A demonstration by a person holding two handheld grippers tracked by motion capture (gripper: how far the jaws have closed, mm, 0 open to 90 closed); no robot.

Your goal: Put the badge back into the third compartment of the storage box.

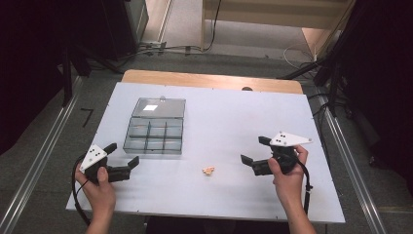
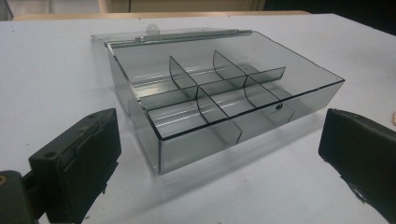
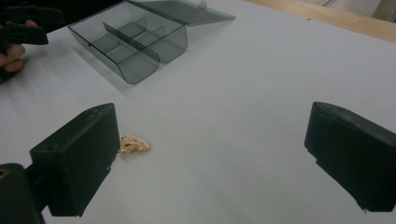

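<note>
Our right gripper has its jaws spread wide with nothing in them. The little orange piece lies on the white table, just beside one jaw. Our left gripper is wide too, facing the open grey box nearby.

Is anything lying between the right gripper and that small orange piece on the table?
No. Only bare table lies between the open right gripper and the small orange piece; the compartment box sits farther off.
</note>
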